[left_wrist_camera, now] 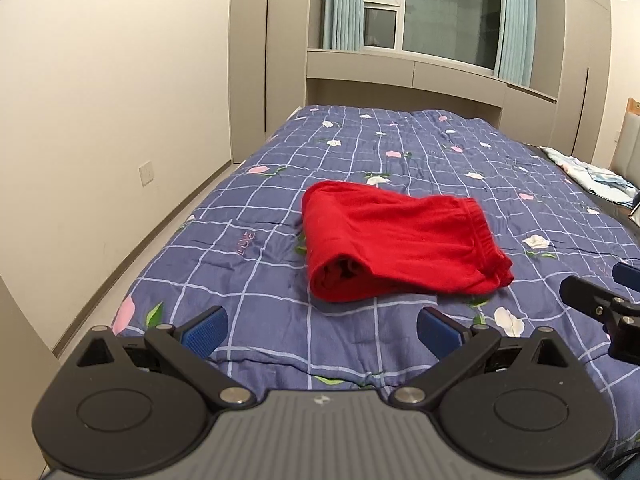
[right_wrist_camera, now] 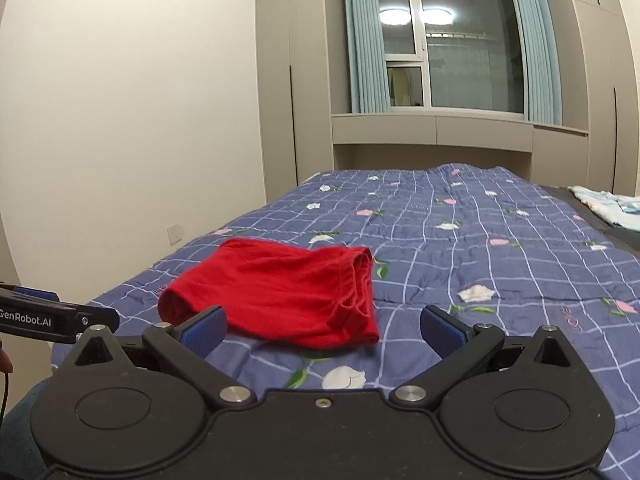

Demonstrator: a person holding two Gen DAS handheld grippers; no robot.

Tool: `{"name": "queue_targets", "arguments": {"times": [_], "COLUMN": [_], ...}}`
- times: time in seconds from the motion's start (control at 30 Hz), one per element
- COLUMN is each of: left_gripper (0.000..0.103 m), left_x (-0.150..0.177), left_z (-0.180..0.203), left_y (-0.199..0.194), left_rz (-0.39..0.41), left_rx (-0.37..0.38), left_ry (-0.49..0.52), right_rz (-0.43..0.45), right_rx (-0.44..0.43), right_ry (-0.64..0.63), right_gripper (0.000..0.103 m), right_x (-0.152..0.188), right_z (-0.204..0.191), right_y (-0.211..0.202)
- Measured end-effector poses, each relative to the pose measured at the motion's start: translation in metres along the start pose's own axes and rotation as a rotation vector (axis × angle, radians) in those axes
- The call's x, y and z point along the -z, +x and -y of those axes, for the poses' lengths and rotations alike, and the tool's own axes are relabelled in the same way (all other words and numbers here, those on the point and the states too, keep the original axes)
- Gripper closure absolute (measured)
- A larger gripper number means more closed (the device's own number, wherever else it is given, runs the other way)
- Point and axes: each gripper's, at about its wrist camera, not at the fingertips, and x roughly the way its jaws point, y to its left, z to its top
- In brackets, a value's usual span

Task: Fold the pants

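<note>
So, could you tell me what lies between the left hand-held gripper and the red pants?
Only bare quilt separates the left hand-held gripper from the red pants, per the left wrist view.

On the left gripper (right_wrist_camera: 60, 316), left of my right tool, I read "GenRobot.AI". The quilt (right_wrist_camera: 500, 280) has embroidered letters, too unclear to read.

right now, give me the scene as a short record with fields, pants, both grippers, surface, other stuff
pants: red pants, folded into a compact bundle, waistband toward the right, lying free
surface: blue checked floral quilt on a bed
left hand-held gripper: open, empty, pulled back short of the pants
right hand-held gripper: open, empty, near edge of the pants between its fingers in view, no contact visible
other: light blue cloth at the far right of the bed; window with curtains behind
task state: fold looks done
</note>
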Motion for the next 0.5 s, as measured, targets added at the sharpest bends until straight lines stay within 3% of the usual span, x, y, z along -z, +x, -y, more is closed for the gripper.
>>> {"name": "queue_targets", "arguments": {"times": [0.5], "left_gripper": [0.001], "left_x": [0.0005], "left_z": [-0.0014], "left_y": [0.009], "left_rz": [-0.039], "left_rx": [0.003], "left_ry": [0.007], "right_rz": [-0.032], "right_rx": [-0.01], "right_ry": [0.002], "right_gripper": [0.001], "right_x": [0.0065], "right_z": [-0.0013], "right_y": [0.0079]}}
